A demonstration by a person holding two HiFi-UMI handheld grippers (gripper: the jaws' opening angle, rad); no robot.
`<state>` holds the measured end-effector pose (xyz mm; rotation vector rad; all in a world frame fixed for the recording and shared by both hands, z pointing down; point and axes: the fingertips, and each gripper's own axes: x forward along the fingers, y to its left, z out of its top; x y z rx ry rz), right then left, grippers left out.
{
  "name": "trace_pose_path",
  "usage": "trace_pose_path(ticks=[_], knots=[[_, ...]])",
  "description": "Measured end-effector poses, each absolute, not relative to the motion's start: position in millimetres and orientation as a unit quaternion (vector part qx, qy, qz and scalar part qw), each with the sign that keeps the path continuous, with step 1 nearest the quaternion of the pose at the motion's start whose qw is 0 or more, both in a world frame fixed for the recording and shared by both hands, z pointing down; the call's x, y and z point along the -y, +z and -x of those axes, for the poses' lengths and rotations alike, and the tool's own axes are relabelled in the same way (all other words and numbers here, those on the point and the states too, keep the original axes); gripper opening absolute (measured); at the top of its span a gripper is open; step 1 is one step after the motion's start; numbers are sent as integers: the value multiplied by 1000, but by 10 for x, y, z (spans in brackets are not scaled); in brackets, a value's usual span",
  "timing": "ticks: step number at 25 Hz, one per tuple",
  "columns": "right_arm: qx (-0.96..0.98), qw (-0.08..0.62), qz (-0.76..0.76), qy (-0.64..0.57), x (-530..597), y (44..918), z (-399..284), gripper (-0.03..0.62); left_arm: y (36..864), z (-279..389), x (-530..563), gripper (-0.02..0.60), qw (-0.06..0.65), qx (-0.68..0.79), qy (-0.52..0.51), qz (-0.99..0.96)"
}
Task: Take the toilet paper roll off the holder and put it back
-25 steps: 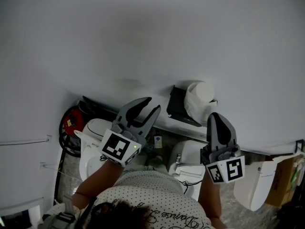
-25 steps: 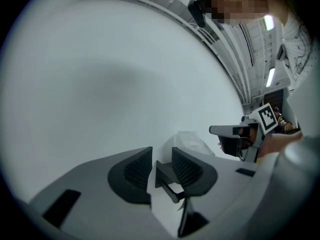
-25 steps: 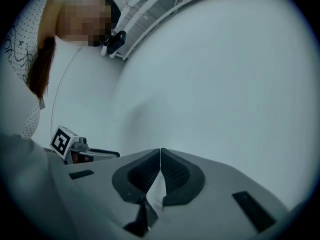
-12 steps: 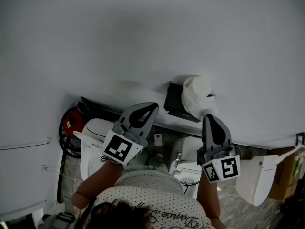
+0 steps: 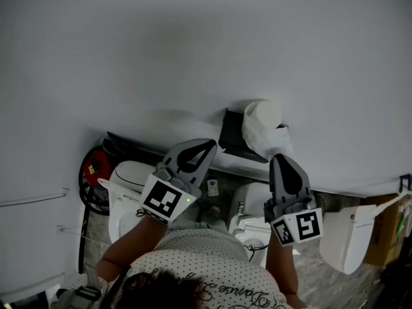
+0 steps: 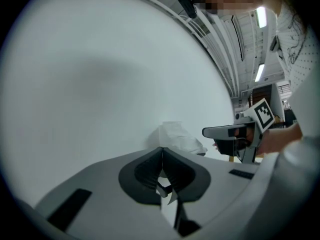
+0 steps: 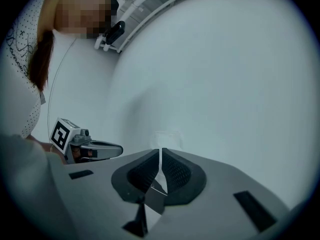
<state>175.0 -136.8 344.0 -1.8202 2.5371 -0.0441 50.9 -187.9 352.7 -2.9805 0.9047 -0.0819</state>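
Leftmost in the head view, a round red object (image 5: 95,166) is seen low against the plain white wall (image 5: 193,44), with a white ceramic toilet (image 5: 125,192) just beside it. Next, the left gripper (image 5: 207,147) is held up toward the wall, its black-and-white marker cube (image 5: 166,199) turned to the camera. In the left gripper view this gripper (image 6: 161,150) is shown with its ribbed dark pads pressed fully together, and nothing is pinched between them. Further right, a flat black wall-mounted holder (image 5: 230,134) is fixed to the wall, and the white toilet paper roll (image 5: 262,118) is seated on it, a loose crumpled sheet hanging at its lower side. The roll is touched by neither gripper; it is seen ahead of the left jaws as a rumpled white shape (image 6: 176,136) and only faintly beyond the right jaws. Below the roll, the right gripper (image 5: 280,159) is pointed upward. In its own view the right gripper (image 7: 160,153) is caught as its jaws are just beginning to open, so that only a thin slit is left between the pads, and nothing is held there. At the far right, a second white toilet (image 5: 344,240) and a brown cardboard box (image 5: 385,234) are seen on the floor.
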Motion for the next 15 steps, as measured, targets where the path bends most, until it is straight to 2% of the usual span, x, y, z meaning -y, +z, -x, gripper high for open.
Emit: trace_pose_path(ticks=[15], knots=[[-811, 24, 584, -17, 1384, 3398, -1783, 40, 3543, -554, 1887, 5, 10, -283, -29, 959]])
